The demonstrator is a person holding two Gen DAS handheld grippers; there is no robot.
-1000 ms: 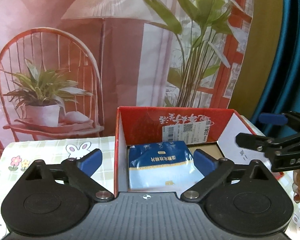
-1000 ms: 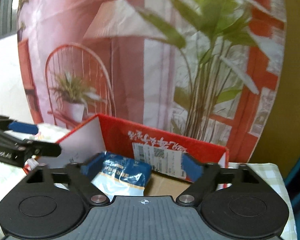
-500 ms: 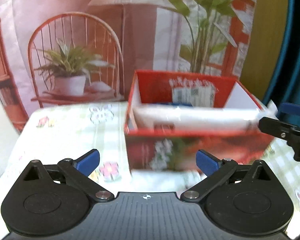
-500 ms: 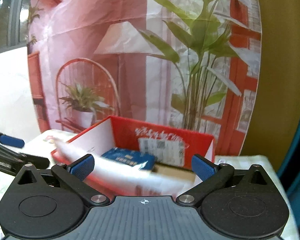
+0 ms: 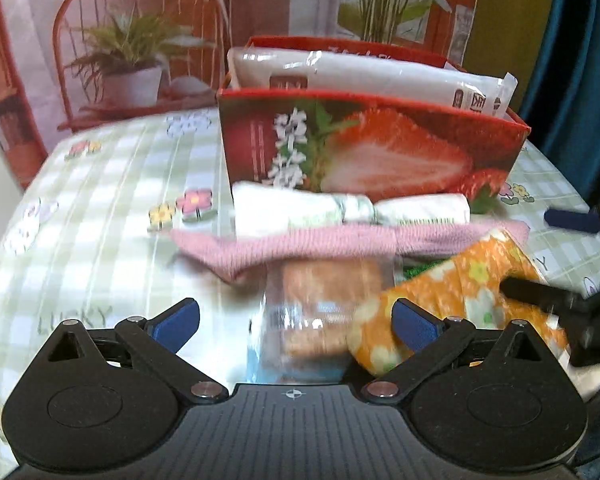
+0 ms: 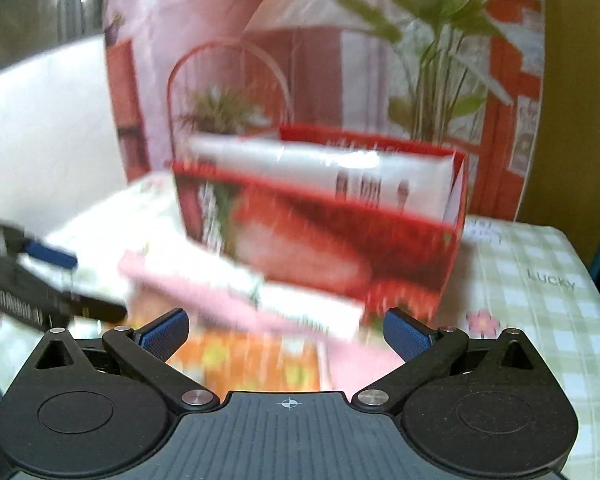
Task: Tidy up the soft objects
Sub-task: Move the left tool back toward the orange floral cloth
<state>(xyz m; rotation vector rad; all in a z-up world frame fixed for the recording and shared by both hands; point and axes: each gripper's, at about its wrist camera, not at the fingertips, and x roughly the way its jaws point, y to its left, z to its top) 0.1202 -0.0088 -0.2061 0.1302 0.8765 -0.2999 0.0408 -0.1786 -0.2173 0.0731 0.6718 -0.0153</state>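
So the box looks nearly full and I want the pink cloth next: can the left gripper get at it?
Probably yes: the left gripper is open, the pink cloth lies ahead, nothing on top; a clear packet lies between.

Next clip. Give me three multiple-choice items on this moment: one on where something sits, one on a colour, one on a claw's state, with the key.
1. Where is the long white packet?
A. Inside the red box, sticking out above its rim
B. On the tablecloth behind the box
C. In the left claw

2. What colour is the cloth lying in front of the box, under the white roll?
A. Blue
B. Pink
C. Black

3. How is the left claw?
A. Shut on the packet
B. Shut on the cloth
C. Open, holding nothing

Key: 1 A, the packet rises past the box's front wall. 2 B, it is pink. 3 C, its fingers stand wide apart with nothing gripped.
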